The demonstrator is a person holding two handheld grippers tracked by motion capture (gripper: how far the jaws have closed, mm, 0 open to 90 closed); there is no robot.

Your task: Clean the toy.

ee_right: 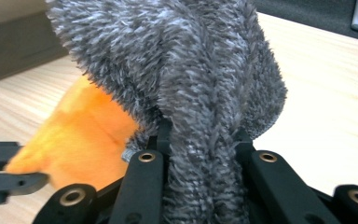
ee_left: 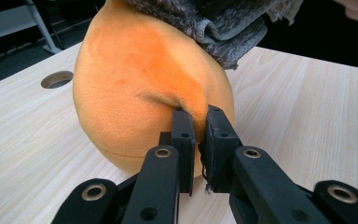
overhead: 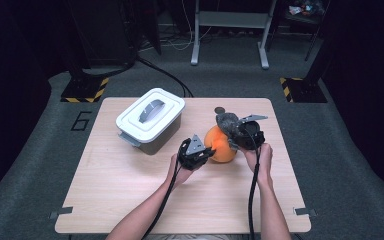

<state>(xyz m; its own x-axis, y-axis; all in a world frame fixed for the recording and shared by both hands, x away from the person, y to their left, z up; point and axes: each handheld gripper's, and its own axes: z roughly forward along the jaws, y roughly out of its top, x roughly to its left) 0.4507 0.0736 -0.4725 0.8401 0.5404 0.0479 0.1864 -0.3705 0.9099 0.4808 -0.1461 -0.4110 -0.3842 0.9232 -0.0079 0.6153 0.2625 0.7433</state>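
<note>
An orange plush ball rests on the wooden table near its middle right, with a fuzzy grey cloth draped over its top. My left gripper comes in from the ball's left and is shut on a pinched fold of the orange plush, its jaws nearly together. My right gripper sits at the ball's upper right and is shut on a thick bunch of the grey cloth, which fills the gap between its jaws. Orange plush shows under the cloth.
A white lidded box with a grey handle stands on the table's back left. A round hole pierces the tabletop behind the ball, also seen as hole. Bare wood lies in front and to the left.
</note>
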